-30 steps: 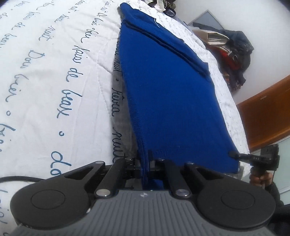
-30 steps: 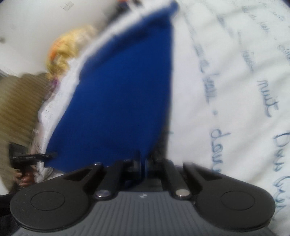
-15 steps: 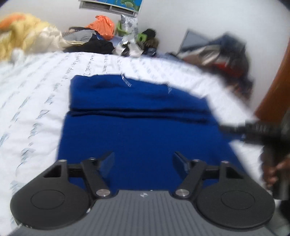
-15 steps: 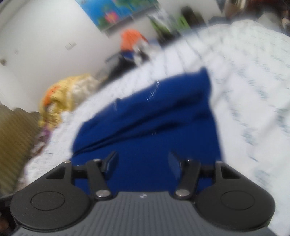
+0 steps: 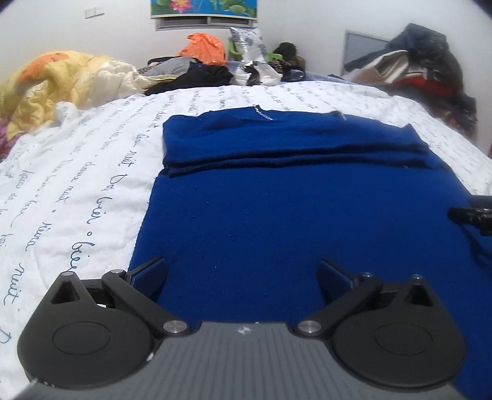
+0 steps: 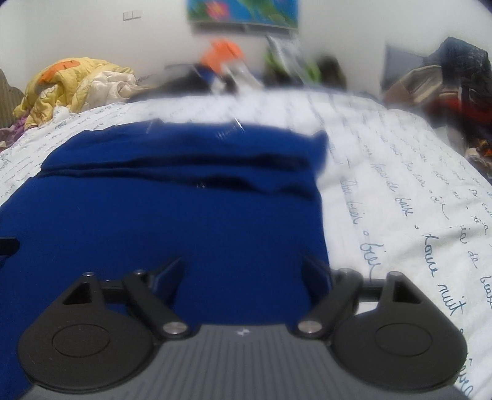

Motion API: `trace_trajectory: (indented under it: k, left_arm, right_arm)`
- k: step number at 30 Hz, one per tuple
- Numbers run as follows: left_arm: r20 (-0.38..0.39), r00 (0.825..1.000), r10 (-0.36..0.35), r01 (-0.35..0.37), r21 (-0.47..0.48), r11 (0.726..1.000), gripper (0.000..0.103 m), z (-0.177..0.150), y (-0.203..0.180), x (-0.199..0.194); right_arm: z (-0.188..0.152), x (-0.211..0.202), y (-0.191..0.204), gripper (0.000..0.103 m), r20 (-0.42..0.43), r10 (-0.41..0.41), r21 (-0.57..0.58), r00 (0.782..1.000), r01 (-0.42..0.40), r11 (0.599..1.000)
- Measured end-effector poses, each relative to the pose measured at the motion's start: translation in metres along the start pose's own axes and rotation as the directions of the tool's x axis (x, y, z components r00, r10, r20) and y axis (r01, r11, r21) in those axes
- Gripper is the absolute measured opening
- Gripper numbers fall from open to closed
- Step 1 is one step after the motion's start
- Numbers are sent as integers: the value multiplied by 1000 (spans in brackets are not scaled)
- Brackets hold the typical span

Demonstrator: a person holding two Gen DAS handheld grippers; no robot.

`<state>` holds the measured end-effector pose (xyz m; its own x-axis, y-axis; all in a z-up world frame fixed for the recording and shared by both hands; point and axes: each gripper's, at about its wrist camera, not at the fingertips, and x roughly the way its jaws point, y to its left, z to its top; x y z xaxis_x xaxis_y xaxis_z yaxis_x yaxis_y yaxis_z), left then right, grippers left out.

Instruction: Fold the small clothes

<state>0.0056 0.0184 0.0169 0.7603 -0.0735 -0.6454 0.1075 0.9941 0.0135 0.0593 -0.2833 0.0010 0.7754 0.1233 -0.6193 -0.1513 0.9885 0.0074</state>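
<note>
- The blue garment (image 5: 292,221) is lying flat on the white bedsheet (image 5: 77,184), spreading from the near edge of the bed toward its middle.
- It is showing a deep blue, knit-like surface, and its far part is folded over in layers, making a dark horizontal line across it (image 6: 184,172).
- Small pale marks are showing along its far edge, too small for me to tell what they are.
- The left gripper (image 5: 243,274) is hovering over the near left part of the garment with its fingers wide apart, gripping nothing.
- The right gripper (image 6: 246,270) is hovering over the near right edge of the garment, also spread apart and empty; this view is blurred.
- The bedsheet is carrying blue handwritten words in rows; "nuit" (image 6: 452,295) and "bien" (image 5: 83,246) are readable, the others I cannot read surely.
- A yellow quilt (image 5: 61,83) and an orange cloth (image 5: 206,46) are lying at the far side, below a flower picture (image 5: 203,7).
</note>
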Motion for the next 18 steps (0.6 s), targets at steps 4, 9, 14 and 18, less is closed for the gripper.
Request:
trace_trajectory:
  k: [4,9,14,18]
  left_arm:
    - [1,1000,-11,11,-2,1000,103,1,1,6]
    - [2,1000,-10,10,-3,1000,103,1,1,6]
    - [2,1000,-13,13,-4,1000,103,1,1,6]
    - [2,1000,-12,12,-4,1000,103,1,0,6]
  right_arm:
    - [-8,-5,-3,86,3,2,4,1000,-2,1000]
    - [-11,-5,-4,86,5,2,5,1000,-2,1000]
    - [-11,-4,-5,86,5,4,4,1000,-4,1000]
    - [-11,-4,-5,86,5,5,4,1000,-5,1000]
